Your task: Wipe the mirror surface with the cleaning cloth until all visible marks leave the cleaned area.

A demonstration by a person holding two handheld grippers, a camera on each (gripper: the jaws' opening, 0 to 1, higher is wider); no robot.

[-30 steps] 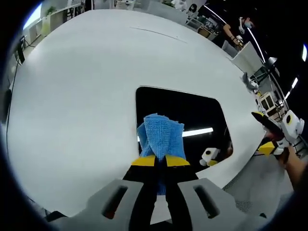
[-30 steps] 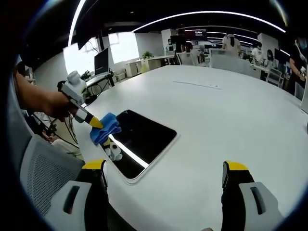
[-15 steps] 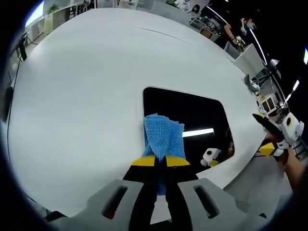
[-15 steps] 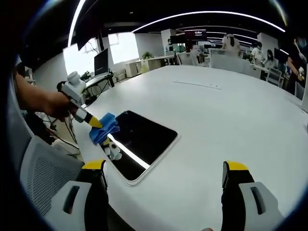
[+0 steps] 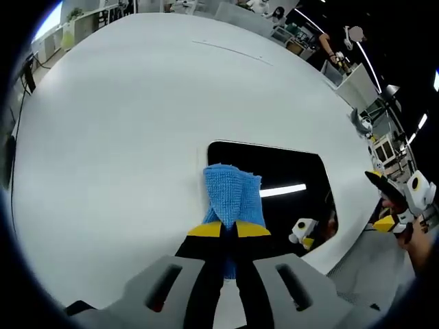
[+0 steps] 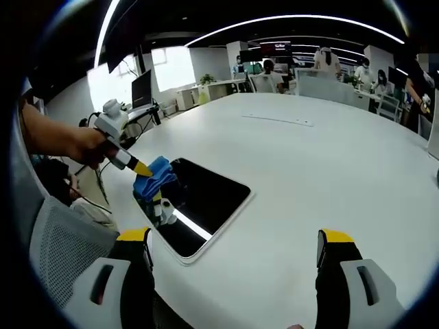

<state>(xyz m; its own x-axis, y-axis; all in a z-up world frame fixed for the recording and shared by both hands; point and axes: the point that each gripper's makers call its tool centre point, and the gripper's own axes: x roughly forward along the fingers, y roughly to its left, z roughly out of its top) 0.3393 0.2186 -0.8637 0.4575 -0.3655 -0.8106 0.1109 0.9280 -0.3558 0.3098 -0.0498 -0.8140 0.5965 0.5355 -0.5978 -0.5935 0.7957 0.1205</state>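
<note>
Left gripper view: my left gripper [image 5: 229,229] clamps the blue cleaning cloth [image 5: 232,197], pressed on the mirror's [image 5: 288,175] near-left corner | mirror lies flat on the white tabletop [image 5: 123,116], its unwiped long axis running rightward from the cloth | right gripper [image 6: 233,248] hangs wide apart, empty, farther off.

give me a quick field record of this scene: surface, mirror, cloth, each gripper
surface: white table
mirror: dark, rounded corners, flat on table near its edge
cloth: blue, folded, pressed on mirror's edge
left gripper: shut on cloth, held by a hand
right gripper: open, holding nothing, above table short of mirror
marks: none discernible on mirror; it reflects a ceiling light strip
</note>
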